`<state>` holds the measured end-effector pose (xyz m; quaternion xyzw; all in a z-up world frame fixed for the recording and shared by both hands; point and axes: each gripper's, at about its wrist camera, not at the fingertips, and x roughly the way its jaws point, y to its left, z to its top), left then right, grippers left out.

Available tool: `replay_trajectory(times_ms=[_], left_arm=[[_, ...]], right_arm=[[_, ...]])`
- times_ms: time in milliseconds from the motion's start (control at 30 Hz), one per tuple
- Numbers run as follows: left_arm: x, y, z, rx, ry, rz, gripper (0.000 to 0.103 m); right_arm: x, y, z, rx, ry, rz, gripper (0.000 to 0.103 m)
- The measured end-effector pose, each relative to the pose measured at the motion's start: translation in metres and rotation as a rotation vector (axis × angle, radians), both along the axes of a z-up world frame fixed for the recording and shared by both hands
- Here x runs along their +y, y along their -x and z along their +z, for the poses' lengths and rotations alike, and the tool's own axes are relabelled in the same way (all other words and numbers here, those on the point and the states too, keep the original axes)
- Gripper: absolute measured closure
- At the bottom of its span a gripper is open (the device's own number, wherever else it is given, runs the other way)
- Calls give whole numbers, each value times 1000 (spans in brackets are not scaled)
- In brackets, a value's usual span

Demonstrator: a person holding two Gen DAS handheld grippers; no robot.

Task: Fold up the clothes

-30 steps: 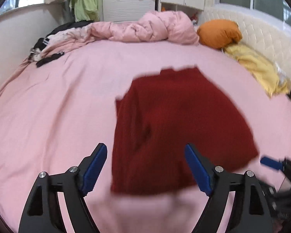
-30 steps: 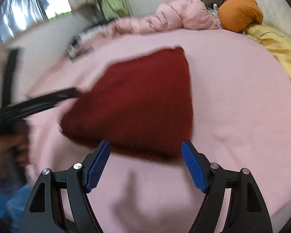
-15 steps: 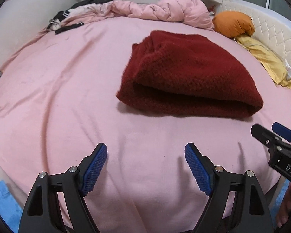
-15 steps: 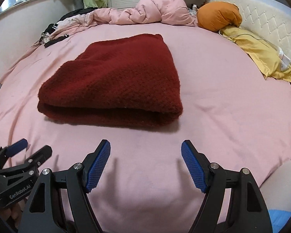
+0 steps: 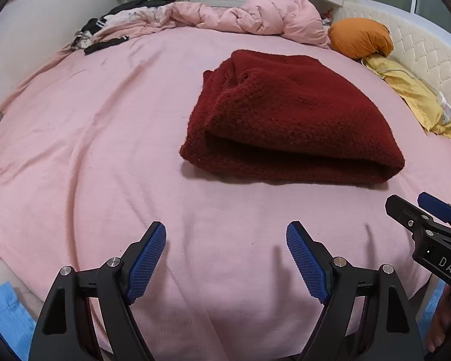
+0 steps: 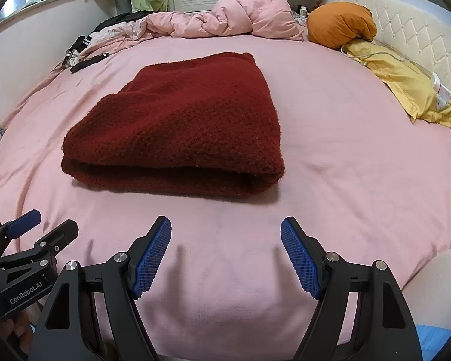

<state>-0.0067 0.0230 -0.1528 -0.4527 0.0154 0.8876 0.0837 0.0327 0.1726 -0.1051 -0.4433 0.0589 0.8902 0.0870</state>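
My left claw (image 5: 226, 258) and right claw (image 6: 225, 255) both hang wide open and empty over the near edge of the bed (image 5: 90, 150), clear of the cloth. The red knit (image 6: 180, 126) lies folded in thick layers on the pink sheet, just ahead of both claws, its rounded fold facing me. I judge this fold done and the piece let go. Next I'd either tidy the loose bunched corner (image 5: 225, 75) at the far left, or reach for another garment from the pile (image 6: 105, 36) by the wall.
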Motion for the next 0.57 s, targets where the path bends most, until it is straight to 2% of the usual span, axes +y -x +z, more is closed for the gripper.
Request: replay_trajectory(times_ms=[133,300,433,567], left_arm=[[0,6,-5,-19,6,3,20],[6,27,-26,-106,17,5,16],[18,33,-34,-81,71,-3,0],[20,31,-36,-58,78,19,0]], right_arm=[[2,3,-4,-13,11,-5,27],[2,13,-15,-50,5,3,27],[6,26,-32,-105,36,-6,27],[9,26,-36,-111,63,-21,27]])
